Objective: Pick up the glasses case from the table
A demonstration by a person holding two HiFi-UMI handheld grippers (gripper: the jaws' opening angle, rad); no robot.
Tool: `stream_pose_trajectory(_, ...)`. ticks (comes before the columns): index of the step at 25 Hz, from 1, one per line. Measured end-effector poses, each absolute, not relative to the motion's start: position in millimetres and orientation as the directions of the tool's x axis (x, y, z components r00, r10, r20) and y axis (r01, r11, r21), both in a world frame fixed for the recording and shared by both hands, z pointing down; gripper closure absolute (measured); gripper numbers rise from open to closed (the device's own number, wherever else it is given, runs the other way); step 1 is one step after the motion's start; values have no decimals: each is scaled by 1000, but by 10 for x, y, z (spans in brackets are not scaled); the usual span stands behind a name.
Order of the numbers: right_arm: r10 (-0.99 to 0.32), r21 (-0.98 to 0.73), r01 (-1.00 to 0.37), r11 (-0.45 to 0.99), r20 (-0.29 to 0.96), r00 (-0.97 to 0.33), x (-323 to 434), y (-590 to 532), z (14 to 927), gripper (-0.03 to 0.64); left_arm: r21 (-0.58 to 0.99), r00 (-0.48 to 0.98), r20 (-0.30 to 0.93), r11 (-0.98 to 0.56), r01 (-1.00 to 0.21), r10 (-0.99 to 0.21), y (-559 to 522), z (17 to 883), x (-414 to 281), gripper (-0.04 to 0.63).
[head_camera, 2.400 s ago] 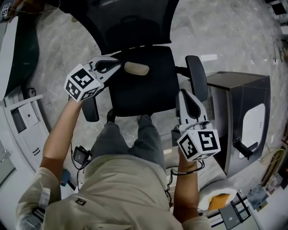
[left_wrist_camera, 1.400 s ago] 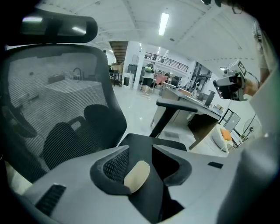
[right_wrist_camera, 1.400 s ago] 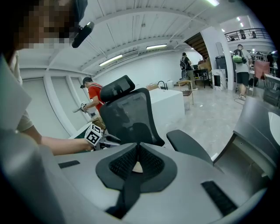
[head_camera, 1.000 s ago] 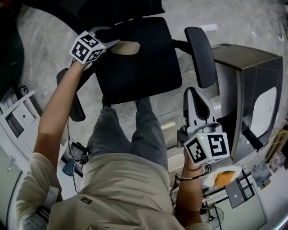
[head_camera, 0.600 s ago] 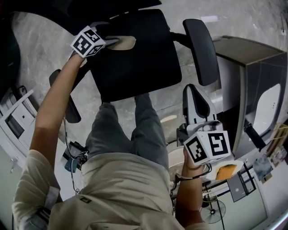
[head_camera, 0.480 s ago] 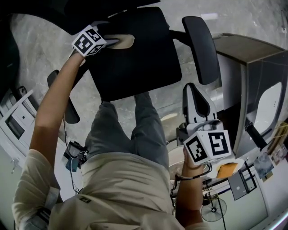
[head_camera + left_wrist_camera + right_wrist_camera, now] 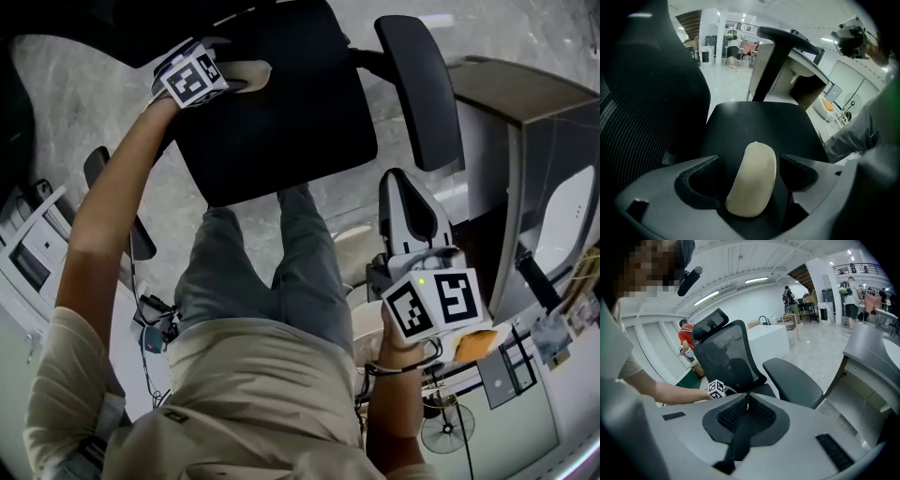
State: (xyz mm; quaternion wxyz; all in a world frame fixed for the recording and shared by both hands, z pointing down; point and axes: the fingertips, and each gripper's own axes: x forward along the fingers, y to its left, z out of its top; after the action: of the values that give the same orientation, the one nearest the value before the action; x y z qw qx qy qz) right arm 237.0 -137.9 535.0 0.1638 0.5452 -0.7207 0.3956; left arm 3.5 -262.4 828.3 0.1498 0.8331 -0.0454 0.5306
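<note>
The glasses case, a beige oval pouch, lies on the black seat of an office chair, not on a table. My left gripper points steeply down over it. Its jaws have just been opening and now stand wide on either side of the case, with a gap at each pad. In the head view the case shows at the top, just past the left gripper and its marker cube. My right gripper hangs by my right knee, shut and empty; in its own view the right gripper has its jaws closed together.
The chair's backrest rises left of the case, and an armrest flanks the seat on the right. A grey desk unit stands beyond the armrest. My legs are just in front of the seat.
My left gripper has come down onto the seat and its jaws have spread, so the case now lies between them. The right gripper has barely shifted.
</note>
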Motion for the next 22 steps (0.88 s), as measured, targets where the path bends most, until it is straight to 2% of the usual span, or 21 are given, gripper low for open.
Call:
stream_pose_trajectory(16, -642, -412, -910, 54, 684, -348, 2447, -1072, 5633, 589, 192, 303, 940, -977, -92, 156, -2329, 8837, 83, 193)
stream_pose_trajectory(22, -636, -417, -909, 32, 693, -340, 2484, -906, 5744, 589, 158, 260, 956, -986, -54, 139, -2289, 9018, 86, 193)
